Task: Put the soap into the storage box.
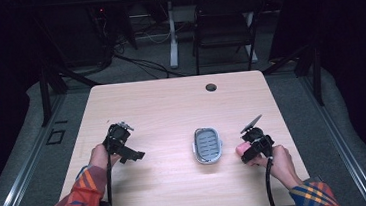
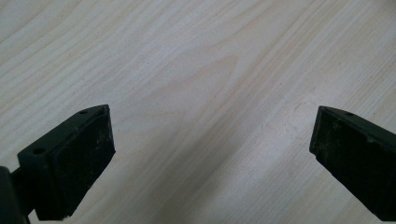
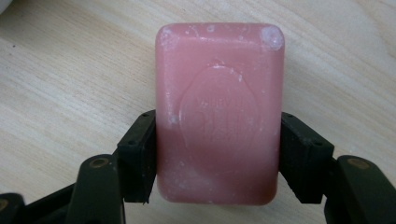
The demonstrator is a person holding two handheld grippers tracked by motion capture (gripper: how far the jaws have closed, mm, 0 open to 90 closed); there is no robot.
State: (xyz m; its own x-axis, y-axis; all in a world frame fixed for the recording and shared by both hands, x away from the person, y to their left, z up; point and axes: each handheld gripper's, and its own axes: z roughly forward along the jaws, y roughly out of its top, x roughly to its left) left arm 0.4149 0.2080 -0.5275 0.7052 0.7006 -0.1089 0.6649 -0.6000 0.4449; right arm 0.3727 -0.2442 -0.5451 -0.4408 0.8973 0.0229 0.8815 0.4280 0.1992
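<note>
The bar of soap [image 3: 219,112] sits between the 2 jaws of the right gripper [image 3: 218,154], which press on its 2 long sides and grasp it near its lower half. In the right gripper view its long axis runs straight away from the gripper, with the far short end pointing up the picture toward bare wood. In the high view the soap [image 1: 242,149] is a small pink patch at the tip of the right gripper [image 1: 245,152], near the table's right edge and just right of the soap dish [image 1: 208,145].

The dish is a grey oval whose long axis runs toward the far edge of the table. The oval stamp on the soap carries raised letters too faint to read. The bar's lowest edge is partly cut off by the jaws.

The left gripper [image 2: 212,140] has its 2 jaws spread wide with only wood between them; in the high view it [image 1: 124,148] hovers over the left part of the table.

The table [image 1: 171,104] is pale wood grain with a cable hole [image 1: 211,87] near its far edge. Behind it stand a dark folding chair [image 1: 224,24] and a white desk leg [image 1: 171,33] on grey floor.
</note>
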